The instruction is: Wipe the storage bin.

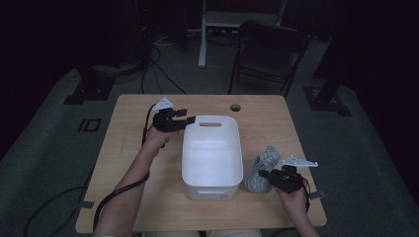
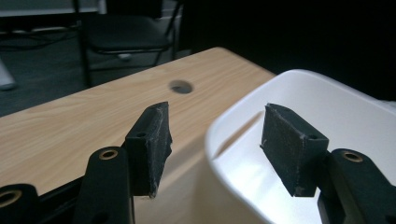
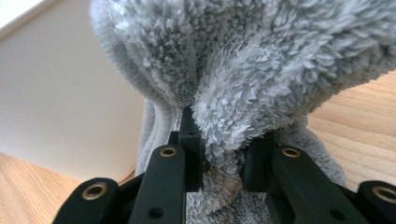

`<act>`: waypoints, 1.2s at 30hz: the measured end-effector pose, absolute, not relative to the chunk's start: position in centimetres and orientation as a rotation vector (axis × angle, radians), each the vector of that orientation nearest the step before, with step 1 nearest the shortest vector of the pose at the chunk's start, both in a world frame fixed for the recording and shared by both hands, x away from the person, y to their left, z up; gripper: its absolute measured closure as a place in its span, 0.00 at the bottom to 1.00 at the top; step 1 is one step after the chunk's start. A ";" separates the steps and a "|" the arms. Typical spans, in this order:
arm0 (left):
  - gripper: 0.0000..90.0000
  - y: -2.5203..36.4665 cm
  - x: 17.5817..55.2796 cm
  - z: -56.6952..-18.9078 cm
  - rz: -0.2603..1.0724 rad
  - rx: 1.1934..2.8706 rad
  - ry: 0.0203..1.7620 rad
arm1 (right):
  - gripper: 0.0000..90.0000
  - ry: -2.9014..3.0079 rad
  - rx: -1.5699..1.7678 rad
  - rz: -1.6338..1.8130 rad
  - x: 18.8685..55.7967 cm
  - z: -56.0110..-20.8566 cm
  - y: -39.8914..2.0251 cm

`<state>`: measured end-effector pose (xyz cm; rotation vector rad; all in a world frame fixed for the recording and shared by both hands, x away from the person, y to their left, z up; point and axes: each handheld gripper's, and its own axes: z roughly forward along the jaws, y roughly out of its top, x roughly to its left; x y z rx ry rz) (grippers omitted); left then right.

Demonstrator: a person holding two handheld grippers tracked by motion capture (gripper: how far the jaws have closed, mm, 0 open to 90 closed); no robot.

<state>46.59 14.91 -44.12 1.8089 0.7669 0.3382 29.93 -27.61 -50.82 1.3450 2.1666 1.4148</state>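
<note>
Right hand-held gripper [image 3: 219, 163] clamped on one grey towel [image 3: 261, 70]; left hand-held gripper [image 2: 215, 140] half-open astride one white tub's rim [image 2: 219, 126].

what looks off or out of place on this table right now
Nothing stands out. The white tub sits upright and unspilled mid-table, the grey fluffy towel lies bunched right of it, pinched by the right gripper, and the left gripper straddles the tub's rim with jaws apart.

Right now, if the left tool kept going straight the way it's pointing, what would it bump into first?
Most likely the white tub. The left tool is open, with the tub's rim between its pads; one pad is outside the wall, the other over the inside. Depth is hard to judge.
</note>
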 end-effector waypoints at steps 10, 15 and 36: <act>0.66 14.0 47.9 -44.8 0.276 1.839 0.746 | 0.82 2.170 1.353 1.409 30.0 -51.0 -27.8; 0.81 13.3 48.0 -45.0 0.285 1.875 0.724 | 0.82 2.165 1.361 1.407 29.9 -51.1 -28.0; 0.78 16.0 45.2 -45.0 0.351 1.872 0.761 | 0.82 2.161 1.352 1.405 29.8 -50.7 -27.8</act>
